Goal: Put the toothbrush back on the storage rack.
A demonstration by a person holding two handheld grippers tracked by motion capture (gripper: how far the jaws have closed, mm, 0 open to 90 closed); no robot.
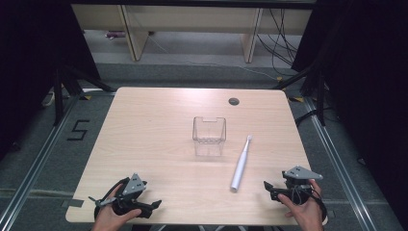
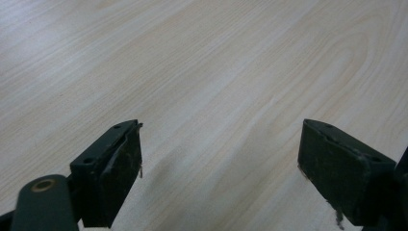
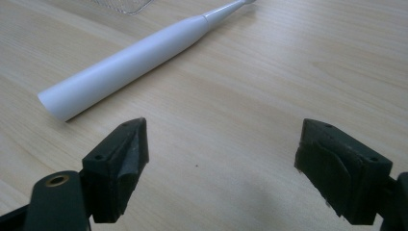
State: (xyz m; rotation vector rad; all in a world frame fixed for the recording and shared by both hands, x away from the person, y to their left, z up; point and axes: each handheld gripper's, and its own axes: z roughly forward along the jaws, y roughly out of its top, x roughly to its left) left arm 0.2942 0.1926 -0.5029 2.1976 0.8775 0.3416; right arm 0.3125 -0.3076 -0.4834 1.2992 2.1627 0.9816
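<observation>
The wooden table [image 1: 159,120] is carrying a clear plastic container [image 1: 209,136] standing upright near its middle, and a white electric toothbrush [image 1: 241,163] is lying flat just right of it, brush head pointing away, blunt base toward the right gripper [image 1: 270,188]. Both the right gripper and the left gripper [image 1: 150,206] are resting at the near edge with their 2 jaws standing wide and nothing between them. The toothbrush is looking rigid, light, smooth and prone to rolling, so gripping across the thick handle near mid-length seems safest.

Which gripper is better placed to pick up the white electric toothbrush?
Right. The right gripper sits open beside the white electric toothbrush; the left gripper is farther away, over bare wooden table.
</observation>
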